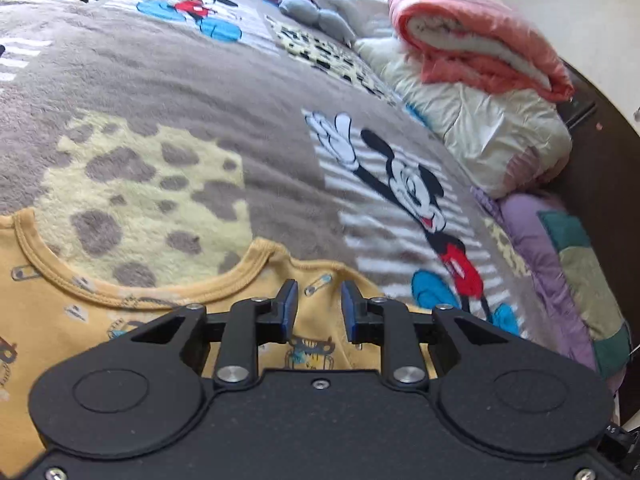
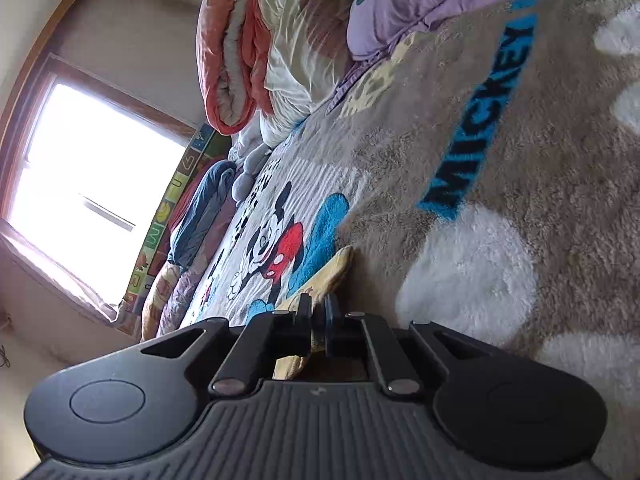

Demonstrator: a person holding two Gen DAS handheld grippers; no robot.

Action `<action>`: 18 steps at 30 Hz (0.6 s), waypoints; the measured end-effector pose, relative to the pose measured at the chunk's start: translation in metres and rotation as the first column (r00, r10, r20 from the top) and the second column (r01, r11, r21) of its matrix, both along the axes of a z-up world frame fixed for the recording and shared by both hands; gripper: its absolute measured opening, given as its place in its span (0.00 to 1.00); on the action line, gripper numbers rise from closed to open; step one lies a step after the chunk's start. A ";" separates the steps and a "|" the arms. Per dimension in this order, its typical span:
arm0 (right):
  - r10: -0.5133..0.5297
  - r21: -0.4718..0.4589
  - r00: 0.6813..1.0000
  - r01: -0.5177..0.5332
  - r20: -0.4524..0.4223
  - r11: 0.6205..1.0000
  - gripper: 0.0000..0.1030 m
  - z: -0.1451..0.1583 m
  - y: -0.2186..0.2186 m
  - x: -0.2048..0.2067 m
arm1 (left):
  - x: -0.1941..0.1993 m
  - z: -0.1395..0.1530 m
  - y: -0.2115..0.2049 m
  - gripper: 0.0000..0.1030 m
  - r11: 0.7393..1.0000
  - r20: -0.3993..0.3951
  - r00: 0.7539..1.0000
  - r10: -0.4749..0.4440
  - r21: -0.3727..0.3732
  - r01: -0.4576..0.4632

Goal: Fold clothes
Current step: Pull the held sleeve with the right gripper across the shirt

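A yellow printed baby garment [image 1: 60, 320] lies flat on the Mickey Mouse fleece blanket [image 1: 200, 120], its ribbed neckline facing away from me. My left gripper [image 1: 319, 292] hovers over the garment's shoulder area, its blue-padded fingers a small gap apart with only the cloth below showing between them. In the right wrist view, which is rolled on its side, my right gripper [image 2: 318, 304] is shut on an edge of the yellow garment [image 2: 332, 268]; a fold of the fabric sticks out past the pads and more bunches behind them. The blanket [image 2: 480, 280] fills the rest of that view.
At the bed's right side lie a rolled pink blanket [image 1: 472, 32], a cream duvet [image 1: 492, 128] and a purple patchwork quilt [image 1: 552, 264]. A grey soft toy [image 1: 312, 12] sits at the far end. A bright window [image 2: 92, 168] and blue clothing [image 2: 204, 208] lie beyond.
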State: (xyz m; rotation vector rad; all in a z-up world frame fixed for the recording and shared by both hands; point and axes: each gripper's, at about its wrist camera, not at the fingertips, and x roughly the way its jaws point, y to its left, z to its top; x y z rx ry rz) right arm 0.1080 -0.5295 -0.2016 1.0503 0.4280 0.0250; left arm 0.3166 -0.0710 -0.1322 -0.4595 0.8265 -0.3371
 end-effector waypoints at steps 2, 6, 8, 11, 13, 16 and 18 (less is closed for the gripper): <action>-0.022 -0.027 1.000 0.022 -0.012 0.999 0.25 0.000 0.001 0.003 | 0.002 0.002 0.000 0.20 1.000 0.008 1.000 -0.010 0.003 0.009; -0.017 -0.131 0.999 0.013 -0.033 0.991 0.42 0.002 0.010 0.017 | 0.012 0.002 -0.010 0.20 0.999 0.011 0.999 -0.038 0.027 0.037; 0.018 -0.176 0.998 -0.027 -0.052 0.984 0.23 0.001 0.018 0.023 | 0.018 -0.001 -0.019 0.20 0.997 0.005 0.999 -0.049 0.052 0.049; 0.020 -0.199 0.999 -0.028 -0.043 0.980 0.11 0.005 0.022 0.020 | 0.032 -0.009 -0.025 0.20 0.992 -0.016 1.000 -0.008 0.124 0.010; -0.010 -0.207 1.000 0.008 -0.008 0.978 0.10 0.012 0.018 0.011 | 0.033 -0.007 -0.022 0.20 0.995 -0.004 1.000 0.003 0.102 -0.003; -0.006 -0.182 0.999 0.000 -0.032 0.983 0.11 0.007 0.015 0.011 | 0.025 0.004 -0.013 0.20 0.998 0.035 0.999 -0.003 0.069 0.000; -0.003 -0.191 1.000 -0.002 -0.027 0.982 0.12 0.008 0.015 0.012 | 0.016 0.009 -0.012 0.20 0.995 0.055 0.998 -0.022 0.101 0.016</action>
